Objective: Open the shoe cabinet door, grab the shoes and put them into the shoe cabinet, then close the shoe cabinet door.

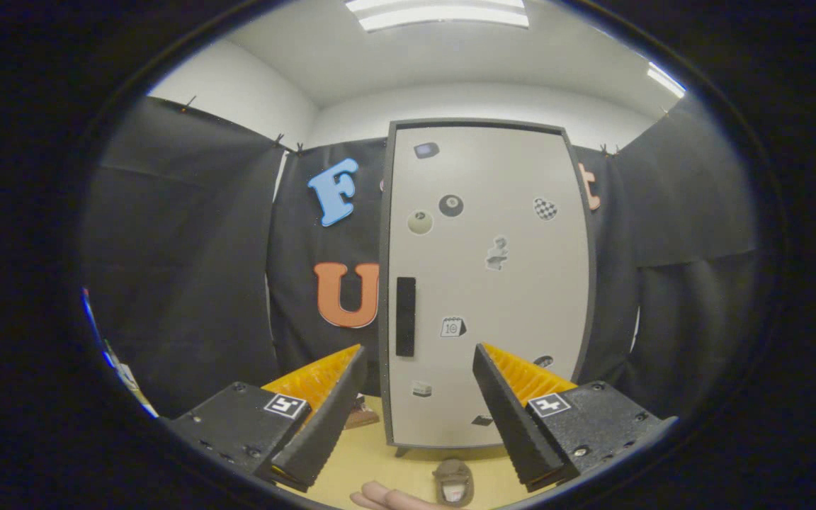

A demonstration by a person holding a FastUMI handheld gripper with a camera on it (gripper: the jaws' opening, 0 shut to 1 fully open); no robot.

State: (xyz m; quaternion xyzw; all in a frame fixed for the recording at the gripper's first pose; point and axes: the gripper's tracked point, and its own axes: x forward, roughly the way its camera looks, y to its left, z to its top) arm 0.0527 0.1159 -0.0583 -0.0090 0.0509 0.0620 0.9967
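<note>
The shoe cabinet (487, 283) stands upright on the table (362, 453) against the black cloth wall, its pale door (514, 297) closed inside a dark frame. A dark vertical handle (406, 316) sits on the door close to its left edge, about halfway up, and small stickers (450, 205) are scattered over the door's face. The hand-held gripper (418, 358) faces the cabinet with its fingers spread wide apart and nothing between them; the lower part of the door shows through the gap, and the handle lies just beyond the left finger's tip. In front of the cabinet's base, nearer than the door, a brown shoe (452, 483) lies on the table, and a person's fingers (390, 499) rest just beside it to its left.
</note>
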